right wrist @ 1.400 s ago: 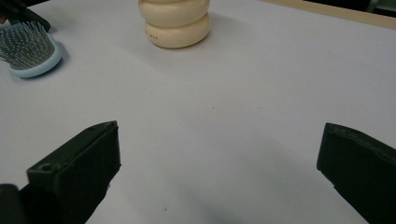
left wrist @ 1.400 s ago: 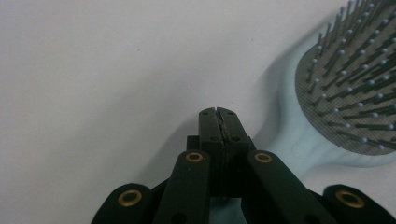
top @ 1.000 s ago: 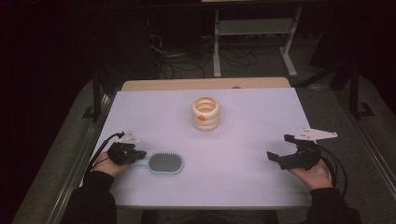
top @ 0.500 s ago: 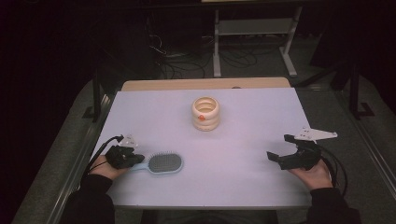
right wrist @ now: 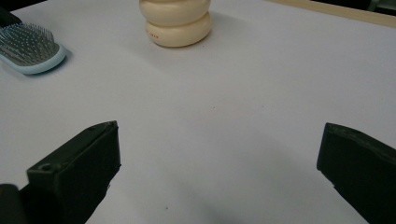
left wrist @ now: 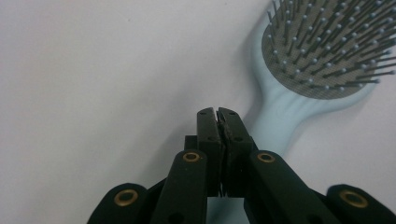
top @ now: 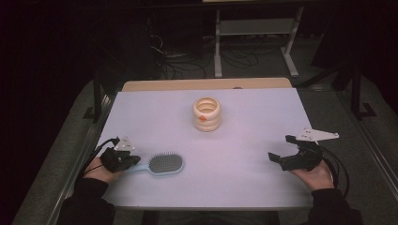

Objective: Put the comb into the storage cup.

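Note:
A light blue hairbrush lies bristles up near the table's front left, its handle pointing left. My left gripper sits at the handle's end. In the left gripper view the gripper has its jaws pressed together, nothing showing between them, and the hairbrush handle runs under them. A cream ribbed ring-shaped holder stands at mid-table and appears as the holder in the right gripper view. My right gripper rests open at the front right, with bare table between its fingers.
The white table top has a wooden strip along its far edge. Beyond it on the dark floor stand a metal rack and cables. The brush head lies far to the right gripper's left.
The left gripper has sunk slightly toward the front edge at the brush handle. Brush, holder and right gripper have not moved.

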A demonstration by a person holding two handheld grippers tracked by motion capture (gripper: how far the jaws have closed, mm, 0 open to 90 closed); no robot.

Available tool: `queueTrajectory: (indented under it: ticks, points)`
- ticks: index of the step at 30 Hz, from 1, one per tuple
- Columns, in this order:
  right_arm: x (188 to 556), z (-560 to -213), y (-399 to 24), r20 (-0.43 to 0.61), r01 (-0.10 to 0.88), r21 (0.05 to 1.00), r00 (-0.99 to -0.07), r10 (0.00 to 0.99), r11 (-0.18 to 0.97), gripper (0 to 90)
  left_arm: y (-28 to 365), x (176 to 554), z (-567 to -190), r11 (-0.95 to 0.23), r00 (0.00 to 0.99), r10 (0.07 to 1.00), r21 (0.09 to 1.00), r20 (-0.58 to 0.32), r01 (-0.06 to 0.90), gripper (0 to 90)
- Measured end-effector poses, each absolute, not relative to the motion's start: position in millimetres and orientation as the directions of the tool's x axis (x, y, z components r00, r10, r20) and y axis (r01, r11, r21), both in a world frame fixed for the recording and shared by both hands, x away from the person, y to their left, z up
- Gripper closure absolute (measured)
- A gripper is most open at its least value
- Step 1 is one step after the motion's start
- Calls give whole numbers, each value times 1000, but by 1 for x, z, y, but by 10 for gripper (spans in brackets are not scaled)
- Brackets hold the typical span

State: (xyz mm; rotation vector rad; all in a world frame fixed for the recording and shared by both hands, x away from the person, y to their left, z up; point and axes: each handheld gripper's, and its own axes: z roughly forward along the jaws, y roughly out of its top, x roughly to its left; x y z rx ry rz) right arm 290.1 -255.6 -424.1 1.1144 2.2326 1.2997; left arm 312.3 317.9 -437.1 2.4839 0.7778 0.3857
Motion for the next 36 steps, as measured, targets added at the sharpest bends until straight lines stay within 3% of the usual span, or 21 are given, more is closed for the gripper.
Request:
queueTrajectory:
  ticks: [9,17,27,36]
  points:
    - [291,-425,-256,102,465,840,-641,761,279,0,325,314,-427,-708,818,568,564,95,426,799]
    - [291,-425,-256,96,464,841,-635,766,279,0,331,313,-411,-680,861,507,632,40,371,556]
    - [291,-425,-256,95,467,838,-633,768,282,0,328,314,-400,-692,908,419,643,-11,327,396]
    - [292,-426,-255,94,467,837,-636,766,285,0,318,318,-400,-771,930,367,568,28,287,219]
